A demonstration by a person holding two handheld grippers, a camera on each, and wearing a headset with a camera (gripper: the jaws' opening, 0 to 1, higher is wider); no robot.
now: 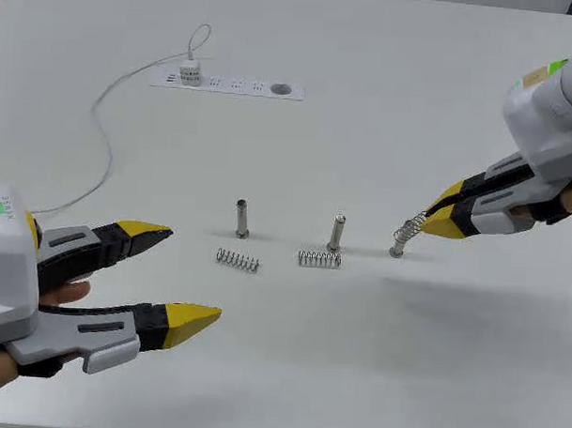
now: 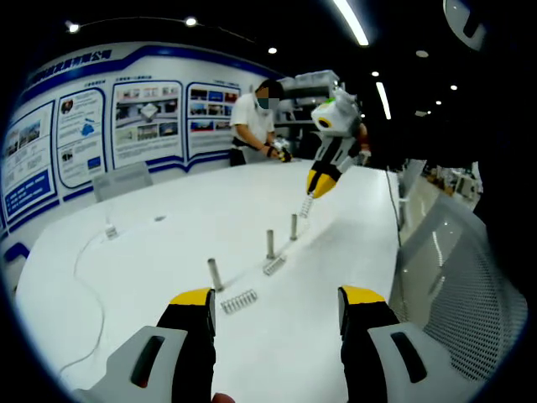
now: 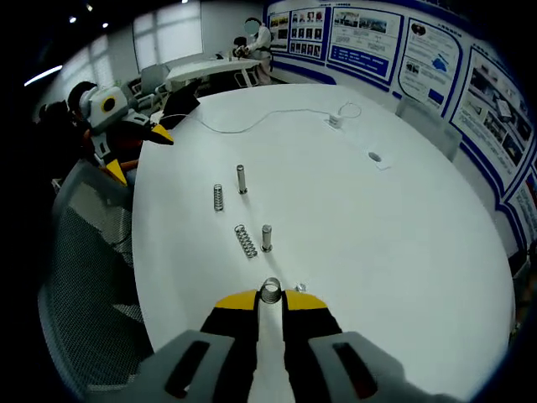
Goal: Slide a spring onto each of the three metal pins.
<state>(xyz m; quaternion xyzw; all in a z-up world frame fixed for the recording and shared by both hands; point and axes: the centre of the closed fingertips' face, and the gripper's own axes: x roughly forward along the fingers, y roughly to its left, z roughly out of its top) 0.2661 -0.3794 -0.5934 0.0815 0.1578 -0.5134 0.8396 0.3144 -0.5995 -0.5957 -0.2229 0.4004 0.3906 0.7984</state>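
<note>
Your right gripper [image 1: 434, 217] had its jaws pinched on a spring [image 1: 410, 229]. The spring slanted down and to the left from the yellow tips to the top of the right pin [image 1: 397, 247]. You could not tell whether its lower coils were over the pin. In the right gripper view the spring sat end-on between the closed tips.

Your left gripper [image 1: 190, 272] hovered at the near left, well apart from the pins, with its jaws spread wide and nothing between them.

The three pins stood upright in a row across the middle of the white table [image 1: 383, 133]. The middle pin [image 1: 336, 233] stood just left of the right pin, and a loose spring [image 1: 319, 259] lay flat just on its near side. The left pin [image 1: 242, 218] stood farther left, and a second loose spring [image 1: 238, 259] lay flat just near of it. Both of those pins were bare.

At the far side a white power strip [image 1: 225, 82] lay flat with a charger [image 1: 188, 73] plugged into it. A thin cable [image 1: 105, 142] ran from it toward the near left.
</note>
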